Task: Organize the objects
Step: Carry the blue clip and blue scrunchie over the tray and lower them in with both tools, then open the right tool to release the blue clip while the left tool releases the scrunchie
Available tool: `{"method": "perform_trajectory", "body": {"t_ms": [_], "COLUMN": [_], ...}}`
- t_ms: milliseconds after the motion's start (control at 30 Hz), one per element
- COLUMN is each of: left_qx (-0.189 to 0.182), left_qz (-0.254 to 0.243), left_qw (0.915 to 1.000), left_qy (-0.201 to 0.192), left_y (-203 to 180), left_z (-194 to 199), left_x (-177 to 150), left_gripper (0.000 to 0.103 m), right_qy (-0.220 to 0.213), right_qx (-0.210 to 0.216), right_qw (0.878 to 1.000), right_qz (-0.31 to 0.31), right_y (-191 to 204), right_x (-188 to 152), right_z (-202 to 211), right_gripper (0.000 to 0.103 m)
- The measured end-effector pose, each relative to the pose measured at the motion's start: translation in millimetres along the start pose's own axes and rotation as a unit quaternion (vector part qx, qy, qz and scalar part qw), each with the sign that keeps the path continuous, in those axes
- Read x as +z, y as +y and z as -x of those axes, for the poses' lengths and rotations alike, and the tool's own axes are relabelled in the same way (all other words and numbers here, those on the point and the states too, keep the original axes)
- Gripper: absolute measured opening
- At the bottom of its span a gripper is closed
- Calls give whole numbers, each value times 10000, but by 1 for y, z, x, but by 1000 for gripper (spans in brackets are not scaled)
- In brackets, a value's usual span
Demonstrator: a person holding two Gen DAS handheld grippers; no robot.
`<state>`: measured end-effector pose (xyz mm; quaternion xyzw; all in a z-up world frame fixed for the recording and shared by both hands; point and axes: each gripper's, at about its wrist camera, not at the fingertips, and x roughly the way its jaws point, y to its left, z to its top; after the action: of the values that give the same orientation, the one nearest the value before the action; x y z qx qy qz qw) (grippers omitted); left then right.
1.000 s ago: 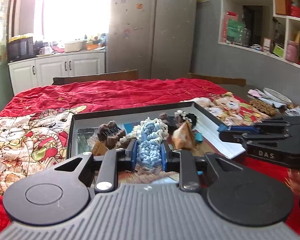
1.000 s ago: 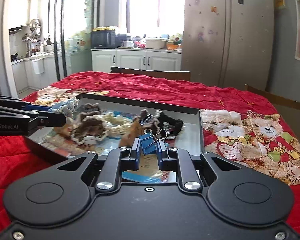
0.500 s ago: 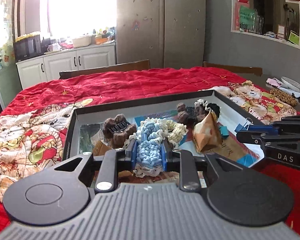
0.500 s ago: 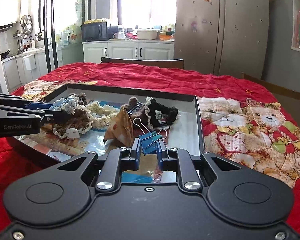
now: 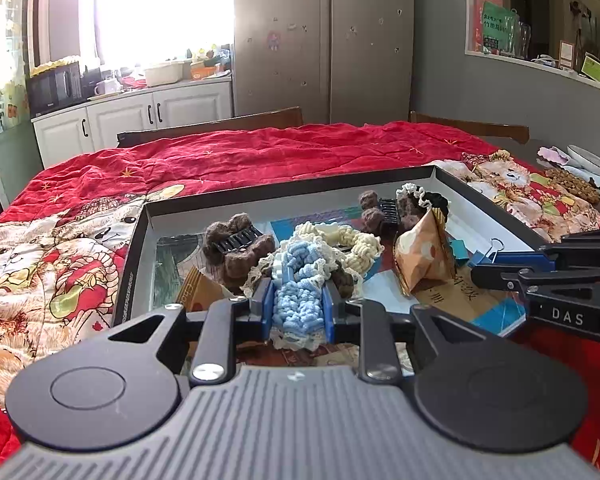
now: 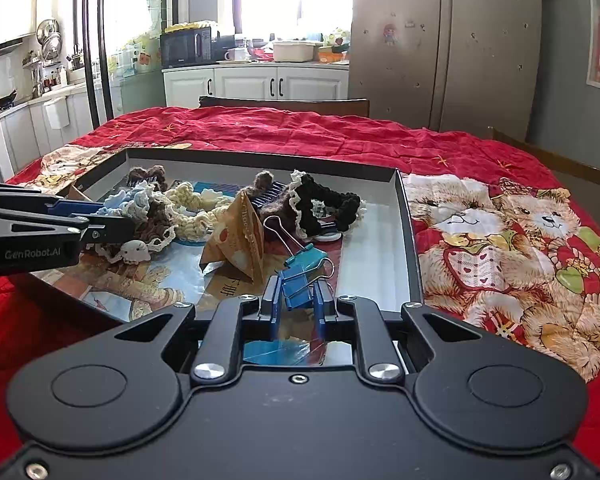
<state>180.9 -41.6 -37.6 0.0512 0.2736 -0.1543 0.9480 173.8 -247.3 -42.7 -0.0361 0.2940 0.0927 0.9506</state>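
A shallow black tray (image 5: 134, 256) (image 6: 405, 216) lies on the red quilt. My left gripper (image 5: 298, 300) is shut on a blue crocheted scrunchie (image 5: 298, 292) at the tray's near edge; it also shows at the left of the right wrist view (image 6: 80, 216). My right gripper (image 6: 298, 300) is shut on a blue binder clip (image 6: 302, 276) over the tray's near right part; it also shows in the left wrist view (image 5: 500, 264). In the tray lie a cream scrunchie (image 5: 352, 240), brown fuzzy hair clips (image 5: 236, 240), a black scrunchie (image 6: 324, 200) and an orange snack packet (image 5: 422, 252) (image 6: 240, 240).
The red quilt (image 6: 500, 240) with teddy bear prints covers the table. A plate and snacks (image 5: 580, 172) sit at the far right edge. Wooden chair backs (image 5: 220, 124) stand behind the table; a fridge and white cabinets are beyond.
Both grippers have moved a little further over the tray with their objects still held. The views sit slightly lower and closer to the tray's contents.
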Motion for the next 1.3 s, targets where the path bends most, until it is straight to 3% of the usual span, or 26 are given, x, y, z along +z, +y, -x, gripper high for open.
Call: {"method": "perform_trajectory", "body": {"t_ms": [500, 1000, 1300], "left_qx": [98, 118, 125], "left_qz": [-134, -164, -174], "left_qw": [9998, 9998, 9998], "left_qy": [52, 41, 8], "left_y": [-3, -5, -6], "left_z": [-5, -4, -1], "left_x": [-4, -4, -3], "left_gripper": [32, 52, 55], "right_qy": [32, 109, 78], "right_qx": [17, 88, 68], "right_qw": [10000, 9998, 9999], "right_qz": [-52, -138, -129], "right_y": [-1, -4, -4], "right_x": [0, 1, 1], "right_z": [-2, -4, -4], "right_gripper": [16, 18, 20]}}
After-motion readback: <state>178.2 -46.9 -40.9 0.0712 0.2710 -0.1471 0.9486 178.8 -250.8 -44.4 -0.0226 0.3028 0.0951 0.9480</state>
